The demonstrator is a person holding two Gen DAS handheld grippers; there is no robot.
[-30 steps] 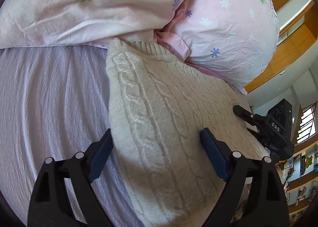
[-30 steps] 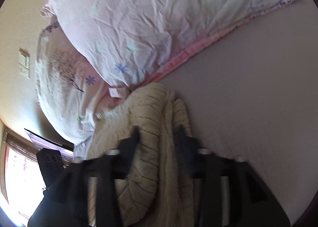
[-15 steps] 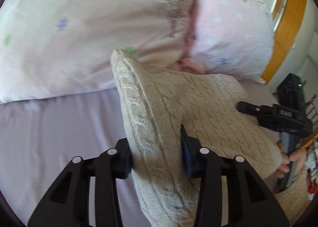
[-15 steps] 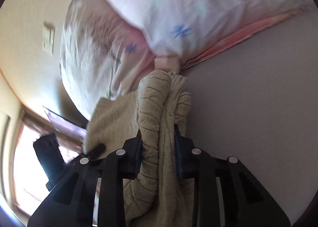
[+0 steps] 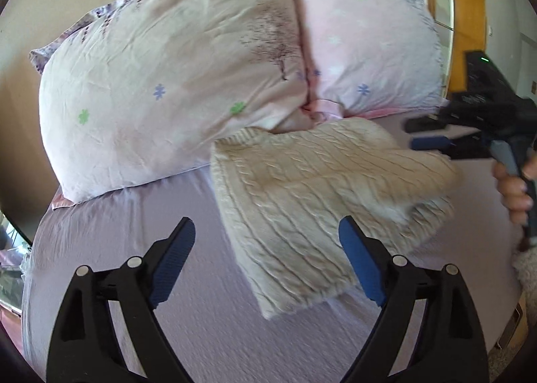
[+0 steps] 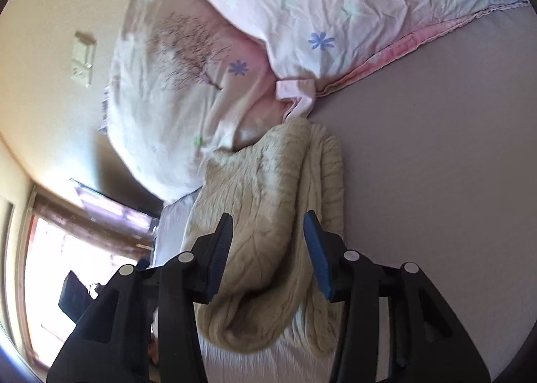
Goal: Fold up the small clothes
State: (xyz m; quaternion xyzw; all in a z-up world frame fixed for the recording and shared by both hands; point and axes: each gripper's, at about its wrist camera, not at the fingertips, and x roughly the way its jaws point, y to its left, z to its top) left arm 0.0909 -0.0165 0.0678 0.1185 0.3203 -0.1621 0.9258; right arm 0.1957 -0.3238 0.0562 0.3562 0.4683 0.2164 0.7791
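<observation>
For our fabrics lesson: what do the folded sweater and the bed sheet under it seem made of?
Sweater: thick cream knit, probably wool or acrylic; raised cable ribs, fuzzy matte surface. Bed sheet: thin lilac woven cloth, likely cotton; fine crinkled texture, no sheen.

sweater (image 5: 302, 202) | cream cable-knit | folded in layers, roughly rectangular, upper layer blurred at right edge | lying flat on lilac sheet (image 5: 117, 249) | far corner touching pink pillows (image 5: 188, 81) | in right wrist view (image 6: 268, 215): doubled, thick rolled fold at near end, ribbed edge along right side
</observation>
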